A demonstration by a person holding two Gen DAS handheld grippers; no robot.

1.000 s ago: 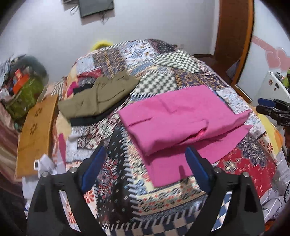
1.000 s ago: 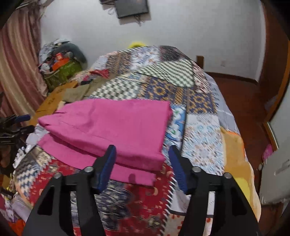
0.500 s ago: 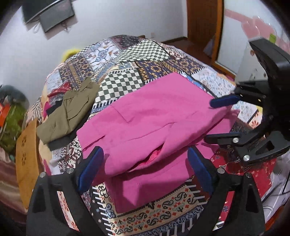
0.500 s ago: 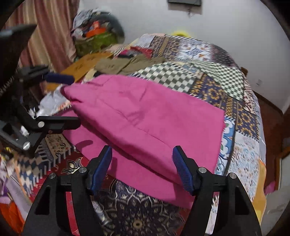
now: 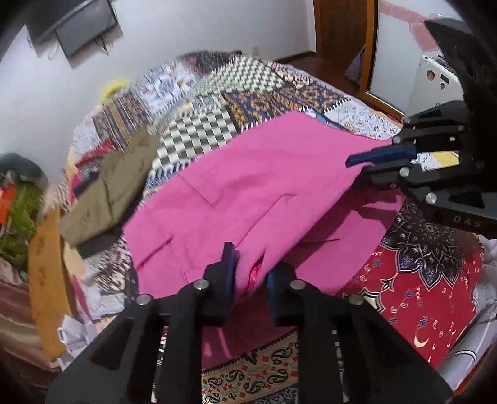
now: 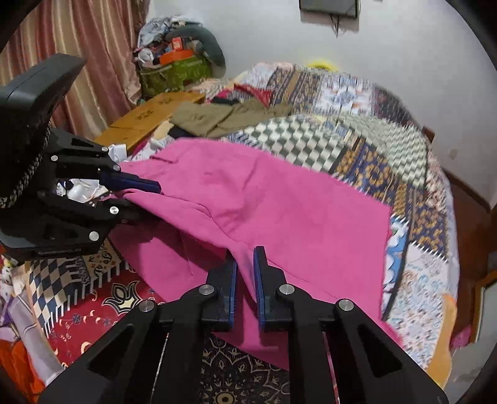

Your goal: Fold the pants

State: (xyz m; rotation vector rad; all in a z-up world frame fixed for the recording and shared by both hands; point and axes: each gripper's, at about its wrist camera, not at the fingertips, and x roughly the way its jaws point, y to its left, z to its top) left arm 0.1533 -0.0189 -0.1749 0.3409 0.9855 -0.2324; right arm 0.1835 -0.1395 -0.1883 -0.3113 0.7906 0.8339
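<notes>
the near edge of the pink pants (image 5: 264, 186) is hidden behind both grippers' black frames, so how far the cloth runs toward the camera cannot be told. the quilt (image 5: 428, 273) beyond the pants is smeared by motion blur, its far patches hard to read. the pile of bags (image 6: 177, 65) in the corner beyond the pants is too jumbled to sort.

the left gripper (image 5: 248, 273) has its jaws closing, and the blue fingertips pinch a raised fold of the pants' upper layer, with a slip of brighter lining showing in the gap. the right gripper (image 6: 245, 270) is clenched on another raised ridge of the same layer, at the pants' other near corner; seen from the left wrist its blue finger (image 5: 379, 155) lies flat on the cloth with pink fabric under it.

the pants are soft matte pink, folded into a broad double layer, with a seam line and a pocket flap stitched in. they lie across the near part of the bed. the quilt under them is patchwork: red paisley and mandala squares near the pants, black and white checks and blue and gold tiles beyond them. olive garments (image 6: 223, 115) lie crumpled beyond the pants, beside a tan carved board (image 6: 149, 115).

behind the pants stand a white wall with a dark screen (image 5: 84, 28), a striped curtain (image 6: 93, 46), and a wooden door (image 5: 338, 28).
</notes>
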